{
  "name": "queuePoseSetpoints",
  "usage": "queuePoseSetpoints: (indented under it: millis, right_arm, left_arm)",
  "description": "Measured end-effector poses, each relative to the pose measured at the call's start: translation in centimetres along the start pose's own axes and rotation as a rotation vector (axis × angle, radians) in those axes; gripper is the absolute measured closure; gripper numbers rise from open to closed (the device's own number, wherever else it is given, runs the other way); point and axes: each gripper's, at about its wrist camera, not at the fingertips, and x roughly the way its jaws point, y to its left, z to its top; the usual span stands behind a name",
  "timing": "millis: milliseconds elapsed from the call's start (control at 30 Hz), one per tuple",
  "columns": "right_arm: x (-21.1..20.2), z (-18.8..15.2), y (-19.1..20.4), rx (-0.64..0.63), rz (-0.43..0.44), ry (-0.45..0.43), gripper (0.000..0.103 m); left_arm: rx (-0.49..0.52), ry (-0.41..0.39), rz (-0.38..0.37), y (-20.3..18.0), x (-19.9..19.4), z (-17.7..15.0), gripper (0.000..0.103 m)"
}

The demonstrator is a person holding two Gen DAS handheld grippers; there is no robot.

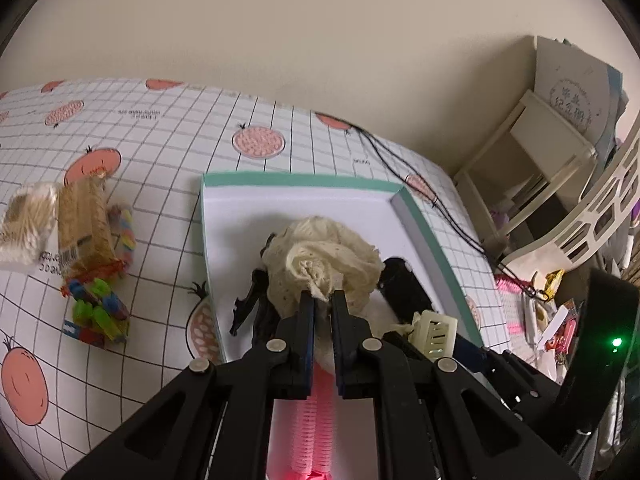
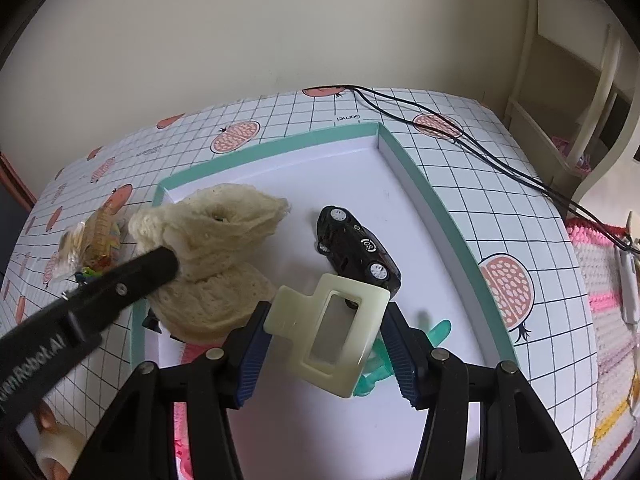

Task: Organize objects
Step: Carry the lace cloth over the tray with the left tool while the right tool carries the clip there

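Tray [image 2: 420, 208] already has the toy car [image 2: 356, 252] at its middle; left gripper [image 1: 322, 298] is pinched on the cream lace cloth [image 1: 320, 256] above it, right gripper [image 2: 328, 328] clamps the cream hair clip [image 2: 332, 332]; snack packets [image 1: 80, 220] at 9 o'clock are left, I reckon.

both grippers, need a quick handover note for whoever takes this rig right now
Left gripper: shut on the cream lace cloth, held above the white tray.
Right gripper: holds the cream hair claw between its pads, over the tray.
In the tray: black toy car, teal clip under the right gripper, a black clip and a pink roller near the front edge.
Still out on the tablecloth, left of the tray: snack packets and a bag of coloured pegs.
Left to do: set down cloth and claw, then bring in the outside items.
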Motion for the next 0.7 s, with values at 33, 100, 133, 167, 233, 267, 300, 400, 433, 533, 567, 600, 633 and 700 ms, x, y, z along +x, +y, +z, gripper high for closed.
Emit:
queuePoseSetpoints:
  millis: [33, 100, 133, 167, 233, 267, 300, 400, 433, 533, 567, 600, 633, 700]
  right_arm:
    - [0.1, 0.0, 0.0, 0.000, 0.000, 0.002, 0.045]
    - [0.2, -0.1, 0.0, 0.002, 0.003, 0.009, 0.045]
    - [0.3, -0.1, 0.0, 0.004, 0.005, 0.012, 0.045]
    - [0.5, -0.2, -0.1, 0.006, 0.006, 0.019, 0.045]
    - [0.6, -0.3, -0.1, 0.006, 0.005, 0.025, 0.045]
    - [0.7, -0.3, -0.1, 0.007, 0.006, 0.031, 0.045]
    - [0.8, -0.3, 0.0, 0.009, 0.007, 0.036, 0.045]
    - [0.8, -0.3, 0.2, 0.006, 0.001, 0.038, 0.045]
    - [0.8, -0.3, 0.2, 0.006, 0.000, 0.039, 0.045]
    - [0.8, -0.3, 0.3, 0.005, -0.005, 0.040, 0.045]
    - [0.8, -0.3, 0.3, 0.004, -0.006, 0.040, 0.045]
    - [0.8, -0.3, 0.4, 0.003, -0.006, 0.039, 0.044]
    - [0.8, -0.3, 0.4, 0.004, -0.007, 0.039, 0.044]
    - [0.9, -0.2, 0.4, 0.004, -0.007, 0.038, 0.044]
  left_arm:
    - [0.000, 0.009, 0.007, 0.0, 0.2, -0.1, 0.095]
    - [0.000, 0.026, 0.019, 0.1, 0.6, -0.4, 0.095]
    - [-0.002, 0.034, 0.026, 0.1, 0.8, -0.5, 0.095]
    - [-0.005, 0.038, 0.028, 0.2, 0.9, -0.5, 0.095]
    - [-0.011, 0.046, 0.031, 0.4, 1.1, -0.7, 0.095]
    - [-0.009, 0.048, 0.034, 0.4, 1.1, -0.7, 0.094]
    - [-0.006, 0.056, 0.042, 0.3, 1.3, -0.8, 0.094]
    - [-0.001, 0.074, 0.059, 0.4, 1.7, -1.1, 0.093]
    - [-0.004, 0.072, 0.059, 0.4, 1.6, -1.1, 0.093]
    - [-0.007, 0.072, 0.056, 0.4, 1.6, -1.3, 0.092]
    - [-0.005, 0.072, 0.056, 0.4, 1.6, -1.3, 0.092]
    - [-0.006, 0.072, 0.055, 0.4, 1.5, -1.2, 0.092]
    - [-0.009, 0.072, 0.052, 0.5, 1.5, -1.2, 0.092]
    - [-0.010, 0.071, 0.049, 0.5, 1.4, -1.2, 0.092]
